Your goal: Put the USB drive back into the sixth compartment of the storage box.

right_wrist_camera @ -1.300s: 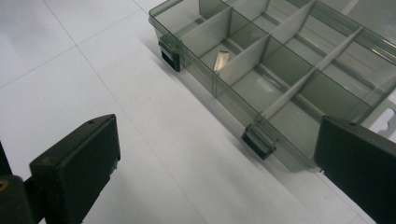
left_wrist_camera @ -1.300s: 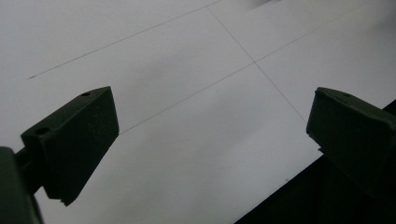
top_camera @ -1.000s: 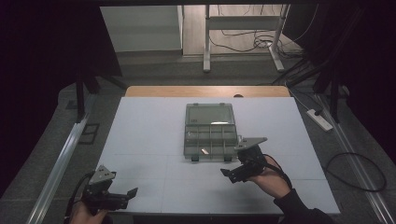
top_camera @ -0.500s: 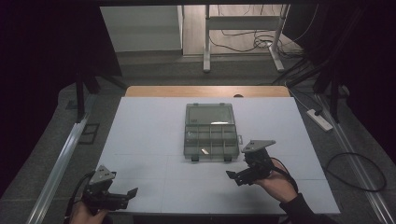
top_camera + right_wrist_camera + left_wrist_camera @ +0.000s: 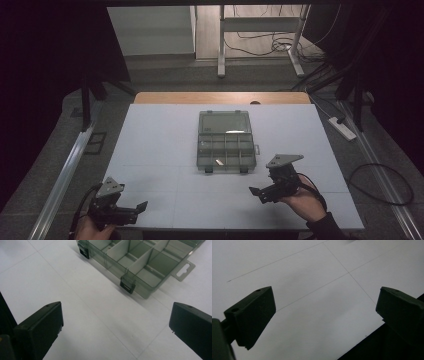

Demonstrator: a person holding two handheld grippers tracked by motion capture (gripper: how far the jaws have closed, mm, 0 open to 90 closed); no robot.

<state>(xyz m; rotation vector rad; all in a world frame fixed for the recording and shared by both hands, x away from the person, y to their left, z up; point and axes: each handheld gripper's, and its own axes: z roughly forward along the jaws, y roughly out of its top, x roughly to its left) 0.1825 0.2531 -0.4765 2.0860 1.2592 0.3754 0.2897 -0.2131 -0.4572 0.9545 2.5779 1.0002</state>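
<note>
Right gripper (image 5: 256,192): jaws spread wide, empty, near the organizer box (image 5: 226,142) latches.
Left gripper (image 5: 141,206): jaws spread wide, empty, well apart from the box.

Lab: dark curtains (image 5: 45,75), floor cables (image 5: 260,42)

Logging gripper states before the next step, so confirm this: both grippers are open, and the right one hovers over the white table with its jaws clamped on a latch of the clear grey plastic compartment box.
Not clamped. The right gripper view shows the right gripper open, jaws wide apart over the white table, short of the clear grey plastic compartment box and its black latch. The left gripper is open too.
</note>
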